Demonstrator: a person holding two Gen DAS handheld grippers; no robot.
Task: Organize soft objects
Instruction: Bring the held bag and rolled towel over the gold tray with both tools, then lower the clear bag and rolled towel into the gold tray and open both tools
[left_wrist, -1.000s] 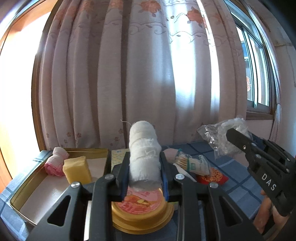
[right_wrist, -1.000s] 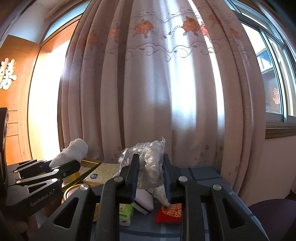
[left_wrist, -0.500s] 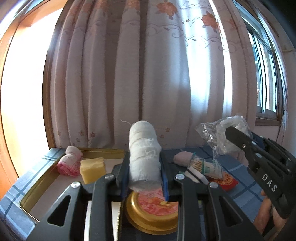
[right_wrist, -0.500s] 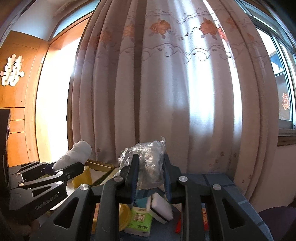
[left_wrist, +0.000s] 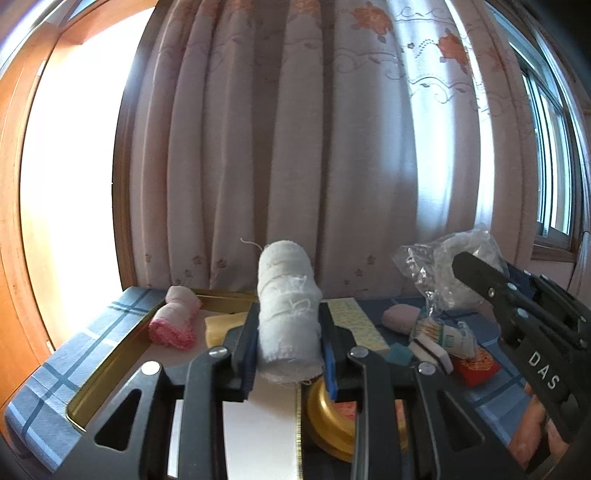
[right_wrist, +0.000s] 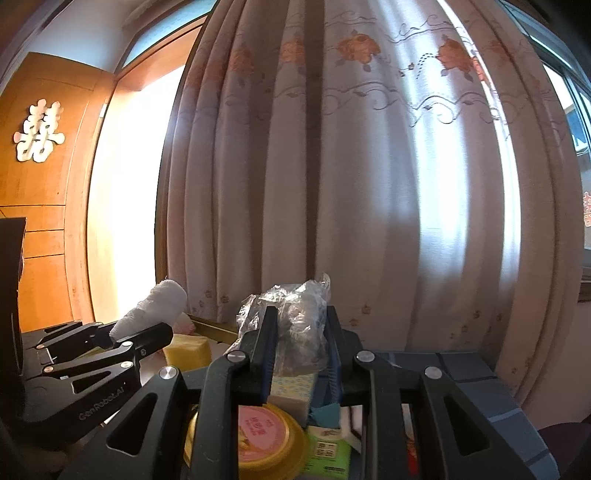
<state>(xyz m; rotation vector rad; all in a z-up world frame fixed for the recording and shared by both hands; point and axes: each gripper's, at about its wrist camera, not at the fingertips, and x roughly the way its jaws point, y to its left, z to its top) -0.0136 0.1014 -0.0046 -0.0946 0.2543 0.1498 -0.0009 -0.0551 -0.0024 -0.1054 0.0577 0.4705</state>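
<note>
My left gripper (left_wrist: 288, 347) is shut on a rolled white cloth (left_wrist: 287, 310), held above the near end of a gold tin tray (left_wrist: 107, 373). In the tray lie a pink rolled cloth (left_wrist: 173, 321) and a yellow sponge (left_wrist: 221, 325). My right gripper (right_wrist: 300, 354) is shut on a crumpled clear plastic bag (right_wrist: 291, 325). In the left wrist view the right gripper's black finger and the bag (left_wrist: 443, 273) hang at the right. In the right wrist view the left gripper with the white roll (right_wrist: 155, 310) is at the left.
A round gold tin with a pink lid (right_wrist: 258, 432) sits below both grippers. A green tissue pack (right_wrist: 325, 450), a white sponge (left_wrist: 428, 350), a glove (left_wrist: 443, 332), a red packet (left_wrist: 476, 365) and a pink pad (left_wrist: 400, 317) lie on the blue checked tablecloth (left_wrist: 92, 339). A curtain (left_wrist: 314, 147) hangs behind.
Both grippers have swung leftward with their loads. The tray now fills more of the left wrist view, and the round tin has slid to the right under the fingers.
</note>
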